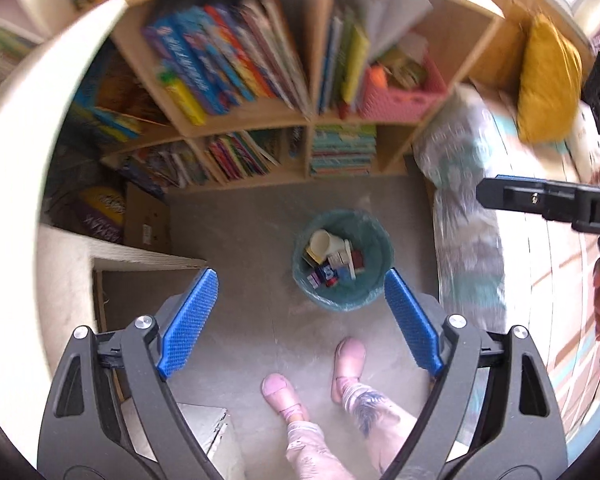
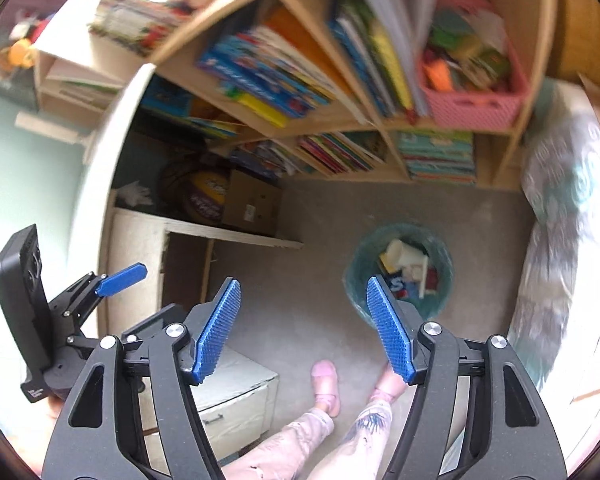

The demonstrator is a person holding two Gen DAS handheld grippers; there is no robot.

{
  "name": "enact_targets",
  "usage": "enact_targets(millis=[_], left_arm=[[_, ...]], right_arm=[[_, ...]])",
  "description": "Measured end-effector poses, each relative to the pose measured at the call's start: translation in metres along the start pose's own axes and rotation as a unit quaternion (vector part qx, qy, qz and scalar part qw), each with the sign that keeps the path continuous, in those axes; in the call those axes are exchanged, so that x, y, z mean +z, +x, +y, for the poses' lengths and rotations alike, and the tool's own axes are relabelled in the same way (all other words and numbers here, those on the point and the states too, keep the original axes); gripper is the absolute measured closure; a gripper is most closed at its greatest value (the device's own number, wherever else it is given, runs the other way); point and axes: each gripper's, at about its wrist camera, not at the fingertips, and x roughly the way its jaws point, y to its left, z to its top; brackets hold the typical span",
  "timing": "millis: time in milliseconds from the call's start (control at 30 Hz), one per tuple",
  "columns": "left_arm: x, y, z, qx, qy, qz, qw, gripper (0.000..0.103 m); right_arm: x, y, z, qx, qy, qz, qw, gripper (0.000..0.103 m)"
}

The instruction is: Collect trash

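My left gripper (image 1: pixel 300 292) has its blue pads (image 1: pixel 188 324) spread wide with nothing between them, and my right gripper (image 2: pixel 302 300) is parted the same way and just as empty. Between and beyond the left fingertips, well below on the grey carpet (image 1: pixel 236 240), sits the teal-lined trash bin (image 1: pixel 364 300), already holding a cup and wrappers; from the right wrist the bin (image 2: pixel 360 264) lies just past my right-hand pad. Behind it stands the bookshelf (image 1: pixel 312 120), with bedding (image 1: pixel 468 240) alongside.
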Motion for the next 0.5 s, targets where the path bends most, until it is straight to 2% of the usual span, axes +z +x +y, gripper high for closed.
enact_targets(millis=[233,333,500], left_arm=[[-0.018,-0.066,0.056,0.037,-0.086,-0.050,0.9943,0.008],[-0.034,-0.090,0.081,0.054,-0.122,-0.065,0.9889,0.007],[-0.070,-0.123,0.123,0.082,-0.171,-0.078,0.9787,0.007]], right_arm=[[0.021,-0.012,0.092,0.010,-0.113,-0.017,0.993,0.022],[0.024,-0.013,0.137,0.013,-0.168,-0.023,0.985,0.016],[0.022,-0.006,0.209,0.031,-0.240,-0.014,0.970,0.014]])
